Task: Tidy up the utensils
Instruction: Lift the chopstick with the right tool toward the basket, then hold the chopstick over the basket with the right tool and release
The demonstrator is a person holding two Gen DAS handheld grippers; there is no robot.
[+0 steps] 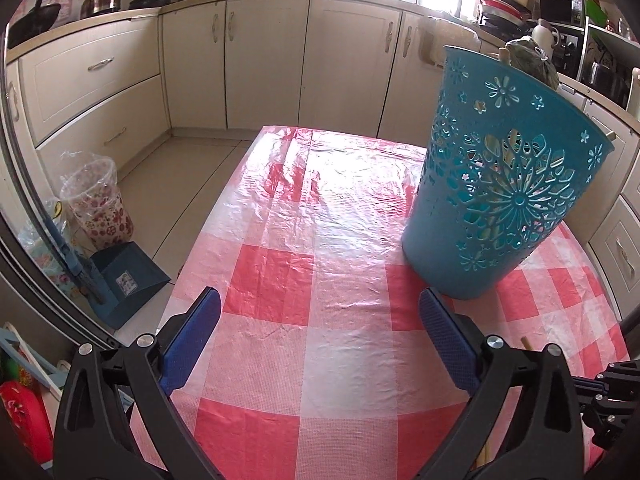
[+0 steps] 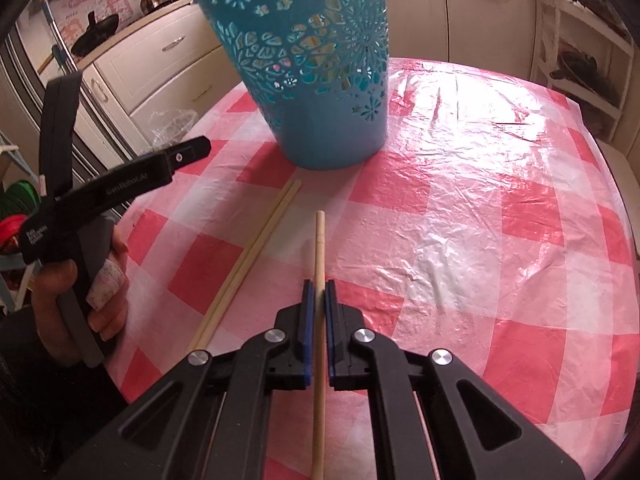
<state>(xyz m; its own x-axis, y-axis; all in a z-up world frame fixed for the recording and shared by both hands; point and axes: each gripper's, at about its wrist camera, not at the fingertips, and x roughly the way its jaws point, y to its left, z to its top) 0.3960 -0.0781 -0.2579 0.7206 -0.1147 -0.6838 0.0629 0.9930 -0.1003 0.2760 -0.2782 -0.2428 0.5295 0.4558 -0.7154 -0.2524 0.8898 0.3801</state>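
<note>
A teal perforated basket [image 2: 320, 68] stands on the red-checked table, with pale utensils visible through its holes; it also shows in the left wrist view [image 1: 504, 184] at the right. My right gripper [image 2: 319, 286] is shut on a single wooden chopstick [image 2: 319, 240] that points toward the basket. Two more chopsticks [image 2: 248, 260] lie side by side on the cloth, left of it. My left gripper [image 1: 320, 304] is open and empty above the table, left of the basket; it appears from the side in the right wrist view [image 2: 132, 176].
The table's plastic cloth [image 1: 304, 208] runs to a far edge near cream cabinets [image 1: 264, 60]. On the floor at the left stand a floral bin [image 1: 100, 208] and a blue dustpan [image 1: 124, 280]. A white shelf rack [image 2: 576, 52] is at the right.
</note>
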